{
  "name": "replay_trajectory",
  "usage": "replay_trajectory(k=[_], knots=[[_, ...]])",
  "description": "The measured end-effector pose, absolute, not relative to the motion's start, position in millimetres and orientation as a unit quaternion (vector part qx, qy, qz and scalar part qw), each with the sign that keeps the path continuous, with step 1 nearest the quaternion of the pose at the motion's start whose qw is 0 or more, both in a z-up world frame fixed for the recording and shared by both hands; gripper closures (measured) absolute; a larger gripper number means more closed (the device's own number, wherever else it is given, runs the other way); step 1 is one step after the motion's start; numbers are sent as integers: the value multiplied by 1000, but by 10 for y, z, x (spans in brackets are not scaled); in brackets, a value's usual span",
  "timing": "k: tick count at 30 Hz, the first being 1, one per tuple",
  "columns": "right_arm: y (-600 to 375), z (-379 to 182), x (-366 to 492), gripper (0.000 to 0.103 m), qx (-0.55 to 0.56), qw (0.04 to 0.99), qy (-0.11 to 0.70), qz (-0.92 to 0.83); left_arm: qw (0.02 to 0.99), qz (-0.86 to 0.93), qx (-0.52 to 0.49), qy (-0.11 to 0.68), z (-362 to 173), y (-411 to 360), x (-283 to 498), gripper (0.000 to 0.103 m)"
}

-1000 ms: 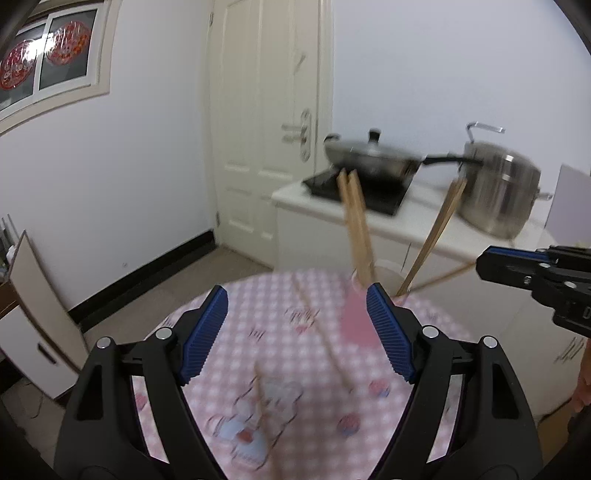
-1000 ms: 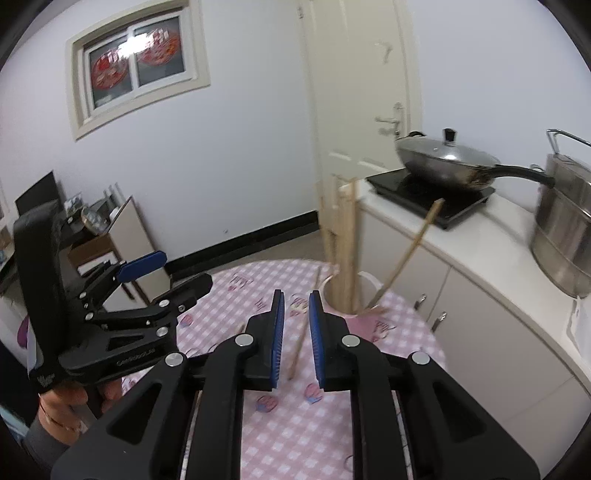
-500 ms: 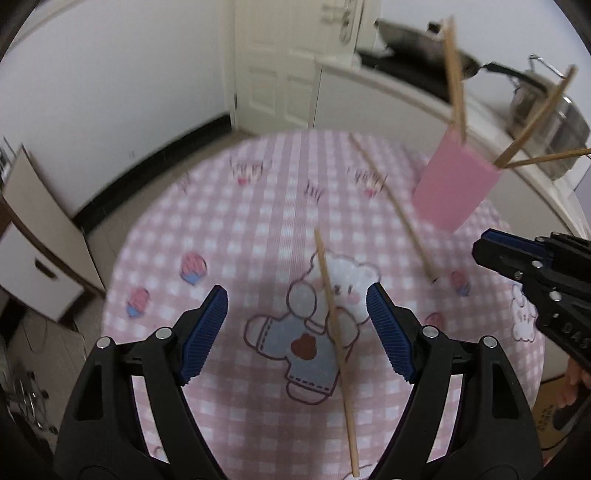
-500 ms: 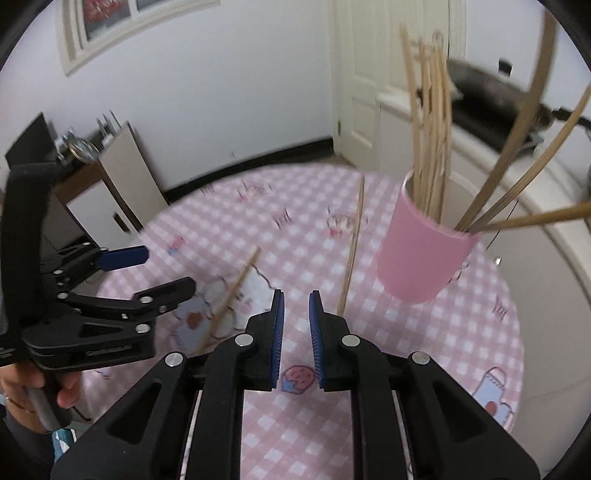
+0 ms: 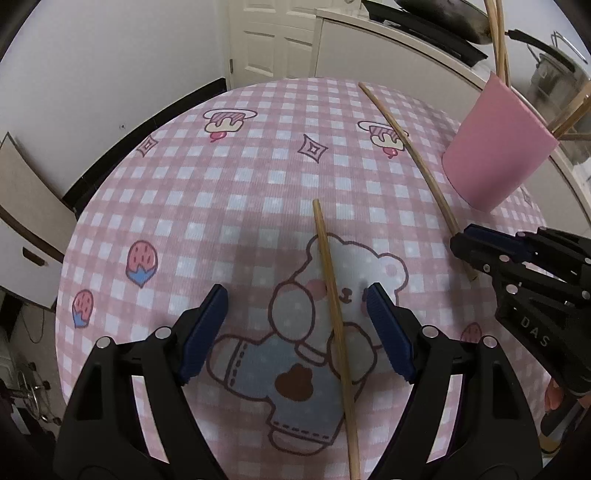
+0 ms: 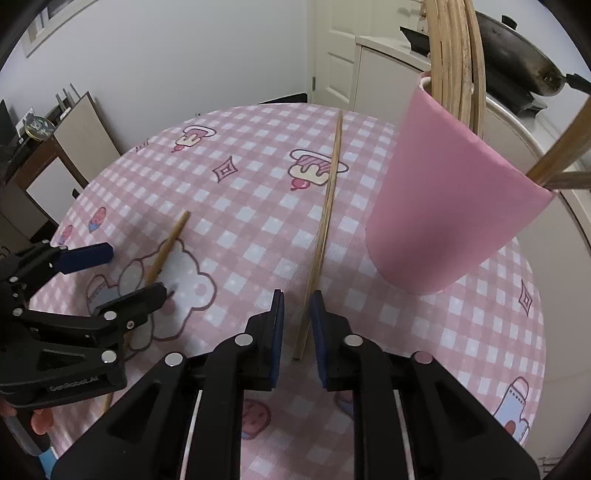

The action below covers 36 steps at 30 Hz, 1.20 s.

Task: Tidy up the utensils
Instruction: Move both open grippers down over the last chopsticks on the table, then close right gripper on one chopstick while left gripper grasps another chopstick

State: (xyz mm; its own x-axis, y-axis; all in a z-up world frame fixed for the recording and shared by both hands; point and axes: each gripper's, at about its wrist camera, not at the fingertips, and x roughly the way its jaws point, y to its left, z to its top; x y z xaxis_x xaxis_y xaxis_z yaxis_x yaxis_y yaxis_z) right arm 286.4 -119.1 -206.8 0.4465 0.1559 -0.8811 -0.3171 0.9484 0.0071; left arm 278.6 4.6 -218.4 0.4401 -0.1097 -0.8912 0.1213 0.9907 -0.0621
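Two loose wooden chopsticks lie on a round table with a pink checked cloth (image 5: 221, 192). One chopstick (image 5: 334, 314) lies across the bear print, between the wide-open jaws of my left gripper (image 5: 297, 328). The other chopstick (image 6: 325, 221) lies left of a pink cup (image 6: 443, 206) that holds several chopsticks. My right gripper (image 6: 297, 317) is low over that chopstick's near end, jaws narrowly apart on either side of it, not closed on it. The cup (image 5: 495, 155) and right gripper (image 5: 476, 243) also show in the left wrist view, the left gripper (image 6: 110, 273) in the right wrist view.
A white counter (image 5: 388, 44) behind the table carries a black wok (image 6: 517, 59) on a cooktop and a steel pot (image 5: 557, 74). A white door (image 5: 269, 33) stands at the back. Low furniture (image 6: 55, 155) stands left of the table.
Both grippers have come down and closer to the table, from looking across the room to looking at the cloth. Each now has a chopstick between its jaws. The right jaws have opened slightly.
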Motion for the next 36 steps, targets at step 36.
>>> replay_trajectory(k=[36], knots=[[-1324, -2074, 2847, 96, -47, 841, 515, 158, 849, -62, 6, 525, -2162, 41, 2804, 26]])
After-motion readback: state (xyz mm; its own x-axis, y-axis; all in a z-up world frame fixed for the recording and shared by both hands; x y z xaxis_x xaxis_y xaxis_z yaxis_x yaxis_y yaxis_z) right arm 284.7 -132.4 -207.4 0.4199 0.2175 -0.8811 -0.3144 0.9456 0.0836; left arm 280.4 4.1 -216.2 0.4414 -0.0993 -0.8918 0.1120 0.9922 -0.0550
